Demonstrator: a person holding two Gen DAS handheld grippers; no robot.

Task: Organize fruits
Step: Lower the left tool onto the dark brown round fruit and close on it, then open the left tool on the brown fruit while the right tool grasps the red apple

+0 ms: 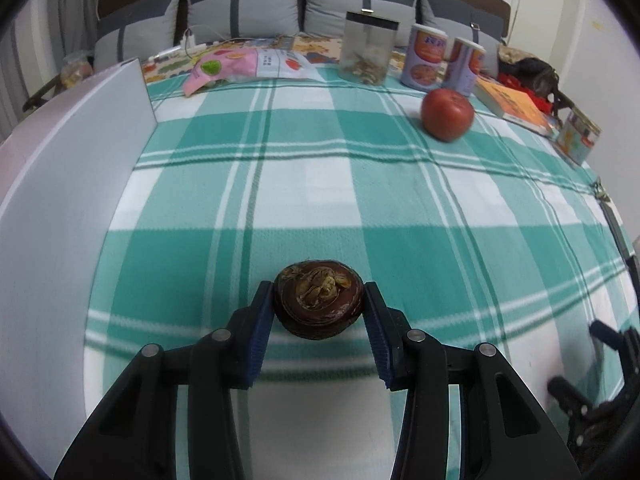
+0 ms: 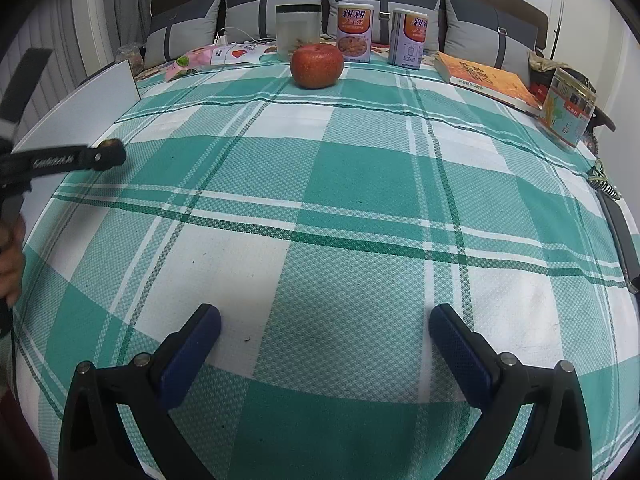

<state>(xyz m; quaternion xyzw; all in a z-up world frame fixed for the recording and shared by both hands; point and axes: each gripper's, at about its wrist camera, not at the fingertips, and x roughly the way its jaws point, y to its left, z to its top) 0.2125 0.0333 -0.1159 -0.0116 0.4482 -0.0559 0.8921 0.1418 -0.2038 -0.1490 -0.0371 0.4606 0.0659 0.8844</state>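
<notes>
- The left gripper (image 1: 319, 300) is clenched on a dark brown mangosteen (image 1: 319, 299), its blue pads (image 1: 262, 320) pressing the fruit's two sides near the widest part, dried calyx facing up
- The fruit sits between the fingertips, just above the green checked blanket (image 1: 320, 168) at the near middle
- I'd judge it light with a hard, fairly stiff rind, rounded enough to roll or slip if held off-centre; the grip across the middle looks sound
- The red apple (image 2: 317, 66) rests far back, just in front of the clear jar (image 2: 298, 30) and two tins (image 2: 355, 32); heavier, smooth, likely slippery, best taken across its widest girth
- The right gripper (image 2: 325, 332) hangs released, nothing between its jaws
</notes>
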